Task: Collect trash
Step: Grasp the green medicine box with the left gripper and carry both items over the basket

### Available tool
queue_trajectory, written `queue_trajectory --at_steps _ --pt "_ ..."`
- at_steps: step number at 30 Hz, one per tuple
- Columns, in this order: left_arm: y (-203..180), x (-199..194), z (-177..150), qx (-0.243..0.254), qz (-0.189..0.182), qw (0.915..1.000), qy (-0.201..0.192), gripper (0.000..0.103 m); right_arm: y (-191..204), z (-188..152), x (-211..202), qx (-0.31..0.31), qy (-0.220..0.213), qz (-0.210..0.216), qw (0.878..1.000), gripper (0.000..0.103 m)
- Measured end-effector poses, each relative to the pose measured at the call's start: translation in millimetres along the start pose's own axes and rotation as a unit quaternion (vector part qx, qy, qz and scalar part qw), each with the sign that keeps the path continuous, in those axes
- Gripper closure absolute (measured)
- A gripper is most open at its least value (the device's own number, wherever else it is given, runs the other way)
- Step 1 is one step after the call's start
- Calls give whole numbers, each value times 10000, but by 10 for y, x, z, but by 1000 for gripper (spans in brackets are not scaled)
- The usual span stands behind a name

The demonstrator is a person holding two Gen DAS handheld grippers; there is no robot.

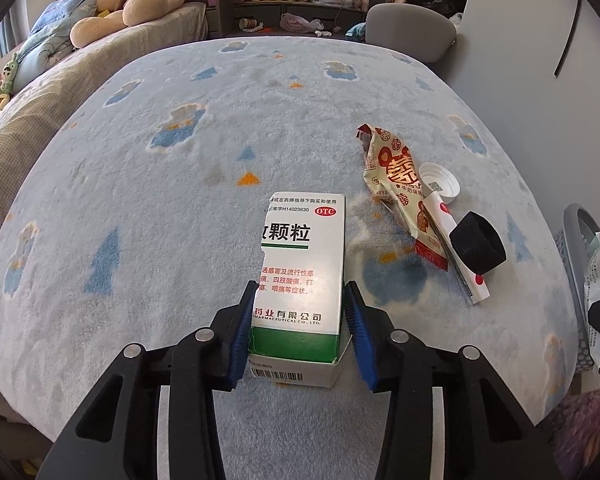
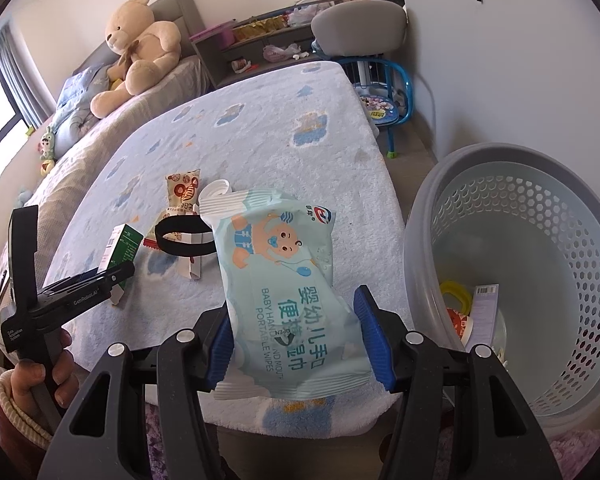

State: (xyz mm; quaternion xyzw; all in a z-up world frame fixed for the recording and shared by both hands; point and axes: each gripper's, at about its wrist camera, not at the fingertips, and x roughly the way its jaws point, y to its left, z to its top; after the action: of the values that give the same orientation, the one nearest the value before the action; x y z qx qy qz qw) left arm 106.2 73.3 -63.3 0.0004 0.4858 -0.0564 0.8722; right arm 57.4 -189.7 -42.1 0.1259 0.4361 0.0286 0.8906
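I am holding the wipes pack in my right gripper — the blue pads are pinching its near end from both sides. The pack's long way is running straight out ahead of the fingers, over the near edge of the bed. The basket is sitting on the floor just to the right of the pack, lower than the bed, with some trash already inside it. So I think the next move is a swing right and then a drop.

My left gripper is squeezing the medicine box — its long way is also pointing straight ahead. The box is farther from the basket, to the left of the pack, so the right hand is the nearer one.
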Motion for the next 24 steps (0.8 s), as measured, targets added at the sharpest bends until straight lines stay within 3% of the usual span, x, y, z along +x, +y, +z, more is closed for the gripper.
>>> queue_trajectory --at_steps 8,13,24 --pt "-25 -424 -122 -26 315 9987 -402 61 11 -54 -138 -13 -94 30 10000 48" --pt "-262 -764 -144 171 248 9968 -740 61 -52 -93 -324 10 -262 6 9997 48" --pt "-1247 -1194 -144 822 -518 9888 -1129 61 -624 -178 -863 385 -748 -369 9958 48"
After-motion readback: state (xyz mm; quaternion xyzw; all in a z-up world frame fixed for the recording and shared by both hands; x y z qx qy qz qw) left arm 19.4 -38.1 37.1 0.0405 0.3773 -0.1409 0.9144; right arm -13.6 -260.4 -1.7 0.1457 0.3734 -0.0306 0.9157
